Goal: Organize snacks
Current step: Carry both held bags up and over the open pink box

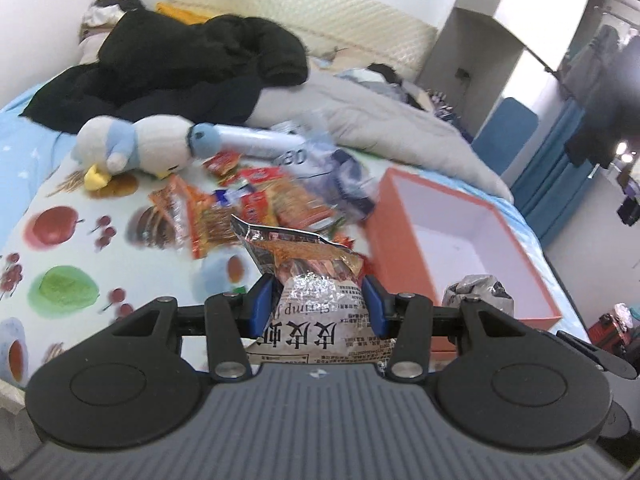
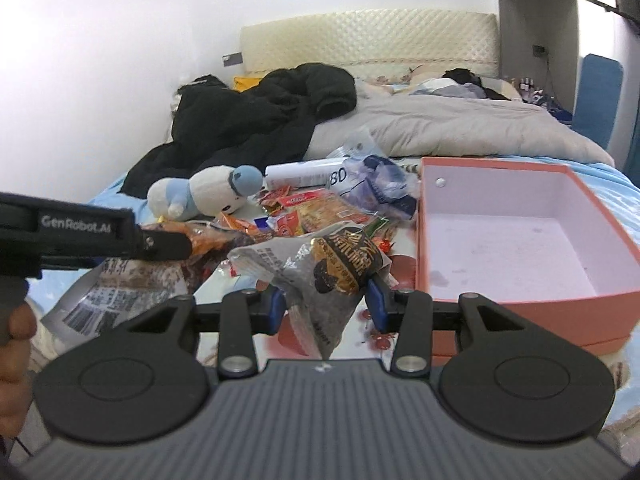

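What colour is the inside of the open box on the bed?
Pale pink-white inside, orange outside; the box shows best in the right wrist view.

Orange box (image 2: pixel 532 304), white inside; fruit-printed sheet (image 1: pixel 72 248).

We see a bed (image 2: pixel 612 196) with a pale blue sheet. Using its cream quilted headboard (image 2: pixel 368 40) as our landmark: a heap of black clothing (image 2: pixel 256 120) lies just in front of the headboard toward the left, and a rumpled grey duvet (image 2: pixel 452 128) lies in front of it toward the right. Nearer us than the black clothing, a white and blue plush toy (image 2: pixel 200 196) lies on its side on a fruit-printed cloth (image 1: pixel 68 256).
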{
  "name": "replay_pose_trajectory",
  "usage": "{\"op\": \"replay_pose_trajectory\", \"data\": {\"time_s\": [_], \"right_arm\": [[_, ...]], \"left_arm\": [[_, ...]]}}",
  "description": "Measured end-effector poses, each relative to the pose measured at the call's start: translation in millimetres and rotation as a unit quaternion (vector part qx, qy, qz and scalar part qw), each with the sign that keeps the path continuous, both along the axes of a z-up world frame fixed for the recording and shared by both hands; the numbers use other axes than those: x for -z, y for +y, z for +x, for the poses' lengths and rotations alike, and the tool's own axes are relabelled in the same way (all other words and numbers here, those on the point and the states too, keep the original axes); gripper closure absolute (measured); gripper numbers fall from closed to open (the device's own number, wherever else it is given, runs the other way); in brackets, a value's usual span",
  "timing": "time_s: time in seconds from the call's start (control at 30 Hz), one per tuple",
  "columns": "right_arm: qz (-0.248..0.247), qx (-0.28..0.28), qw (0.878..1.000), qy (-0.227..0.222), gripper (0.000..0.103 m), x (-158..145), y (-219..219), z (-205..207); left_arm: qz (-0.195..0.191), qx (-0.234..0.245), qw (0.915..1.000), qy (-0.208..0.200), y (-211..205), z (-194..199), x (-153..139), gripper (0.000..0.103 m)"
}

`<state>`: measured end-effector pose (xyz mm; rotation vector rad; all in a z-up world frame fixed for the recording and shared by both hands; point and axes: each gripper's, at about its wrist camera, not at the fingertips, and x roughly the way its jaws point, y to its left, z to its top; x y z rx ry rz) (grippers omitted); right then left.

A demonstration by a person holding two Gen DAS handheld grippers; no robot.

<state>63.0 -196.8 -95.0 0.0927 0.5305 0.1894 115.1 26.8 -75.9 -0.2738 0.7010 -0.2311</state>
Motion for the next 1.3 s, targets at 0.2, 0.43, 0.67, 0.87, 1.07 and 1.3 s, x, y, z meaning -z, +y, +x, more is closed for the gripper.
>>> {"op": "replay_pose_trajectory", "data": {"time_s": [0.2,0.43,0.67,0.87,1.07,1.3], "right_arm": [[-0.007,0.032,0.999,-0.016,0.059,-19.5,-19.6,-26.7],[-0.016,0.069,0.997,-0.025,0.059,-34.9,-44.6,-55.5],[0.0,0.101,0.995,-0.012,0.059,-31.1,-73.5,-63.7],[0.012,0.123,0.992,-0.002,0.059,-27.1,-104.5,-44.4],[0.02,0.136,0.991,0.008,0.059,-19.1,-135.9,-10.7],[0.027,0.144,0.989,0.024,0.059,-3.3,-169.9,30.0]], "left_arm": [[-0.021,0.027,0.9993,-0.017,-23.9,-18.0,-18.6,0.05],[-0.029,0.064,0.9971,-0.031,-57.1,-34.2,-33.7,0.05],[-0.026,0.095,0.9951,-0.011,-93.2,-22.3,-33.4,0.05],[-0.016,0.115,0.9933,0.008,-130.1,14.5,-29.7,0.05],[0.009,0.137,0.9902,0.026,-174.4,65.4,-20.4,0.05],[0.032,0.163,0.9852,0.043,-222.9,123.8,-0.7,0.05]]}}
